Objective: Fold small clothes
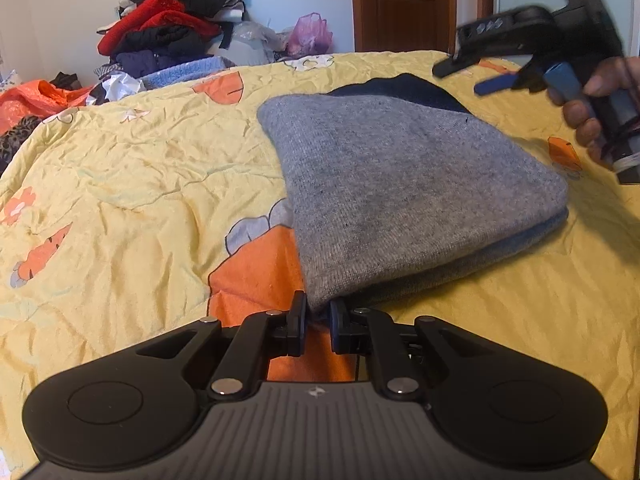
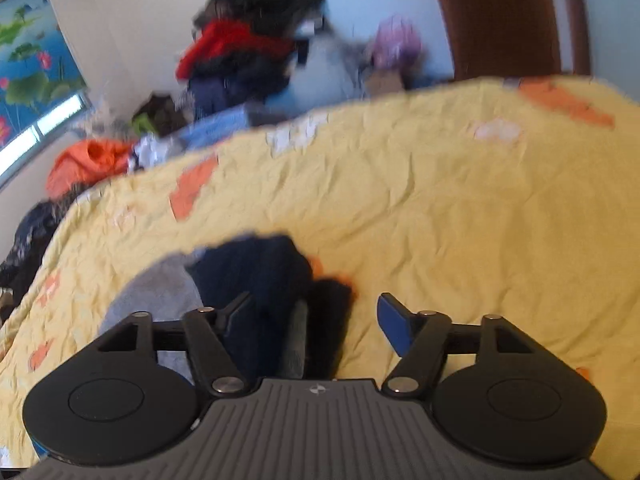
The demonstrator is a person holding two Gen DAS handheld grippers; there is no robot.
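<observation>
A grey knit garment (image 1: 400,184) lies folded on the yellow bedspread (image 1: 120,184), with a dark navy part (image 1: 400,88) showing at its far end. My left gripper (image 1: 318,320) is shut on the garment's near corner. My right gripper (image 1: 476,76) hovers open and empty above the garment's far right side, held by a hand. In the blurred right wrist view the right gripper (image 2: 316,316) is open above the navy part (image 2: 256,264) and the grey garment (image 2: 160,292).
A tall pile of red, black and blue clothes (image 1: 172,28) stands beyond the bed's far left edge. An orange bag (image 1: 36,100) and a pink bag (image 1: 310,34) lie near it. A brown door (image 1: 404,4) is behind the bed.
</observation>
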